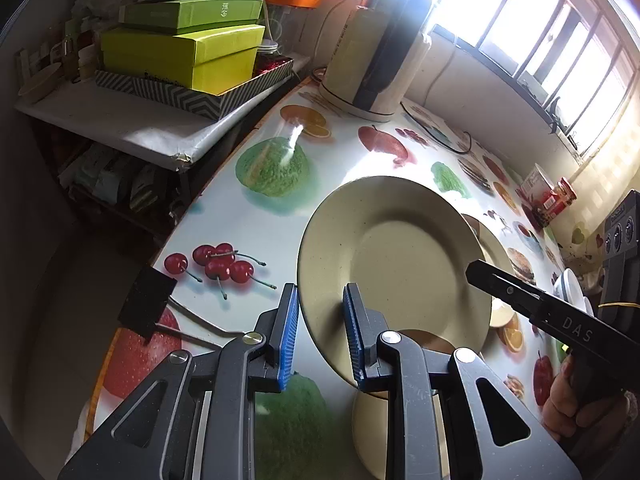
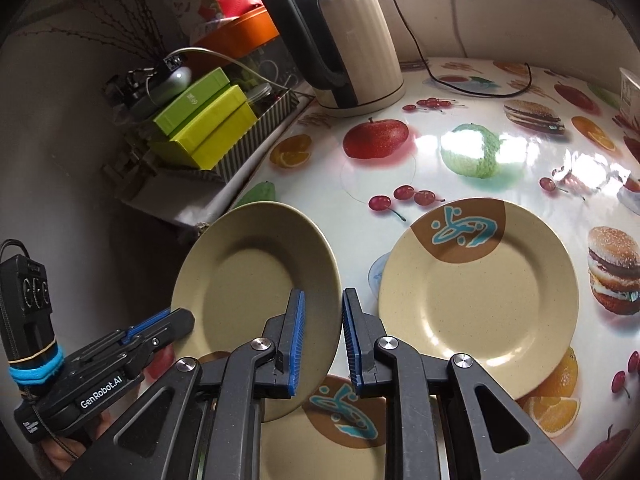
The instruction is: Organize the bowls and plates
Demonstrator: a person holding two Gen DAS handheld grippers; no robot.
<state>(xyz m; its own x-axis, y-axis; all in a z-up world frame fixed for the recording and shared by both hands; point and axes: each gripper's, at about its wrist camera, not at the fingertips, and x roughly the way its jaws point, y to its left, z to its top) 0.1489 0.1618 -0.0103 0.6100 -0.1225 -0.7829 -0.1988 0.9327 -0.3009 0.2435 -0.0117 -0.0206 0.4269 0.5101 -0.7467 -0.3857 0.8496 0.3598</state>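
Left gripper (image 1: 320,332) holding a tilted plain plate (image 1: 394,260) by its rim, fingers apparently pinching it above the surface (image 1: 240,216). Right gripper (image 2: 323,344) hovering, fingers partly open, holding nothing. Probably best lowering it flat onto a patterned plate (image 2: 478,300).

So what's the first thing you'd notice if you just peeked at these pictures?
Probably the plain tan plate tipped up in the air, with both the left gripper and the right gripper around its rim. Next, the two plates with blue squiggles: one flat on the table, one underneath the lifted plate. Then the shiny tablecloth covered in fruit and burgers, and the big kettle at the back.
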